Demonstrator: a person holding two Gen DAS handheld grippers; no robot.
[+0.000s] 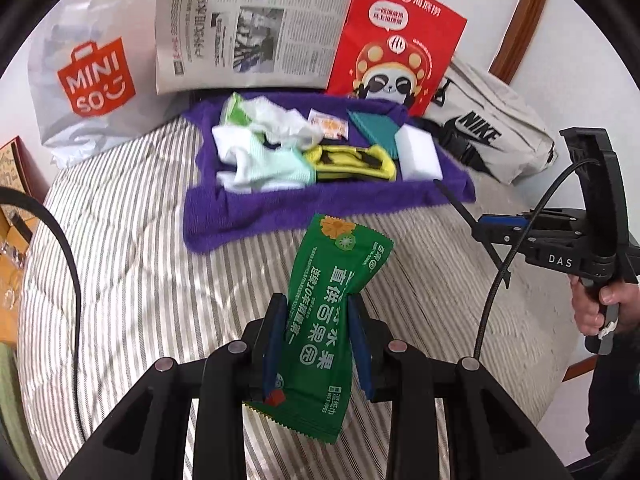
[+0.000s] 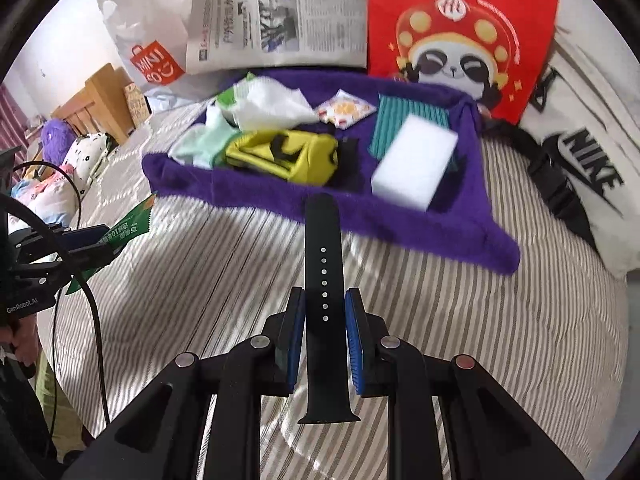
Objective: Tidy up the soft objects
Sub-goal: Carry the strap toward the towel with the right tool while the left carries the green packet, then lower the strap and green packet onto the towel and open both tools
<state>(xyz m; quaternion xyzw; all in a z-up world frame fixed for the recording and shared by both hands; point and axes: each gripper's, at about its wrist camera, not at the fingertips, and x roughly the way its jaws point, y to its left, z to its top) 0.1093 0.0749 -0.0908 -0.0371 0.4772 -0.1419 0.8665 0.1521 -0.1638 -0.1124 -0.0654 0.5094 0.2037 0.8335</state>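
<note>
My left gripper (image 1: 316, 304) is shut on a green wet-wipe packet (image 1: 324, 320) and holds it above the striped bed, short of the purple towel (image 1: 224, 220). My right gripper (image 2: 325, 298) is shut on a black watch strap (image 2: 323, 280), also held above the bed in front of the towel (image 2: 400, 224). On the towel lie a mint sock (image 1: 272, 164), a yellow-black sock (image 1: 352, 162), a white sponge (image 1: 418, 152), a teal ribbed pad (image 1: 376, 128), white tissue (image 1: 280, 118) and a small orange sachet (image 1: 330, 124). The right gripper also shows in the left wrist view (image 1: 460, 204).
Behind the towel stand a newspaper (image 1: 248, 28), a red panda paper bag (image 1: 396, 40) and a white Miniso bag (image 1: 88, 80). A grey Nike bag (image 1: 492, 128) lies at the right. Stuffed toys (image 2: 60, 160) and wooden furniture (image 2: 100, 100) are far left.
</note>
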